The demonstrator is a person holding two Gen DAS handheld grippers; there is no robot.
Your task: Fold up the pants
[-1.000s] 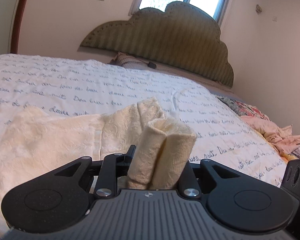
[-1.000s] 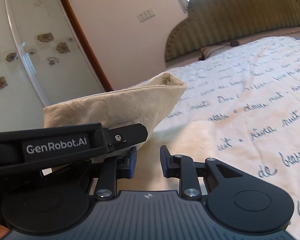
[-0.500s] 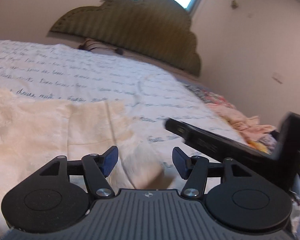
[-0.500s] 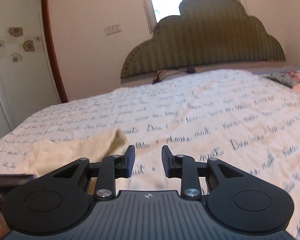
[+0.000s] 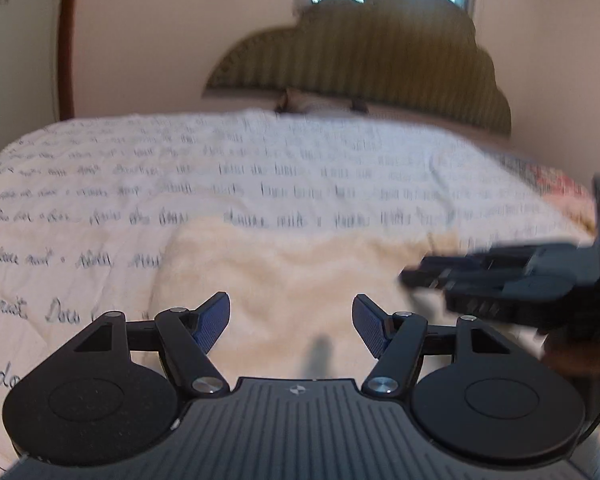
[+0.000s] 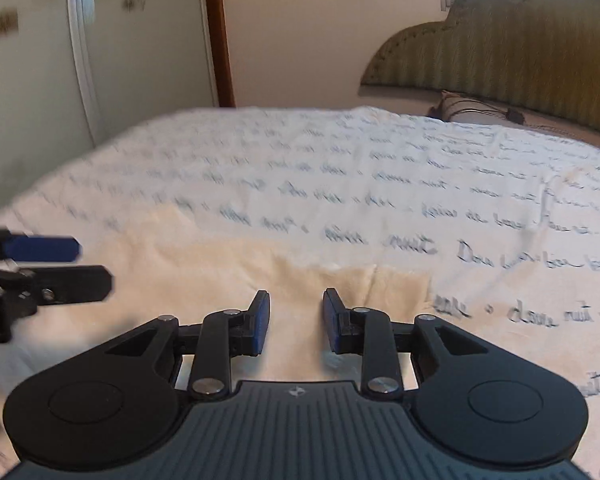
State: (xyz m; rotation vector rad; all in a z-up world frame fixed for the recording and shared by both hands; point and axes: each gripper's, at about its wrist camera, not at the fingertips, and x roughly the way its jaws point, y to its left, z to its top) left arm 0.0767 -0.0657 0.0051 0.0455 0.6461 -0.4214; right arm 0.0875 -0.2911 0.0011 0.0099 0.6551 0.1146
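The cream pants [image 5: 300, 280] lie flat on the bed [image 5: 260, 168], just ahead of both tongs, so another fold seems left. The left gripper [image 5: 291, 320] has just been opening and stands wide, empty. The right gripper [image 6: 296, 320] is narrow, holding nothing. Only the right view shows the wardrobe door [image 6: 140, 40].

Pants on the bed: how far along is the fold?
Done: the cream pants lie flat on the script-print bedspread, released. In hand: nothing. The left hand-held gripper has just been opening and is empty; the right hand-held gripper stands slightly open, empty. Left: blur hides the layers, so further folds can't be judged.
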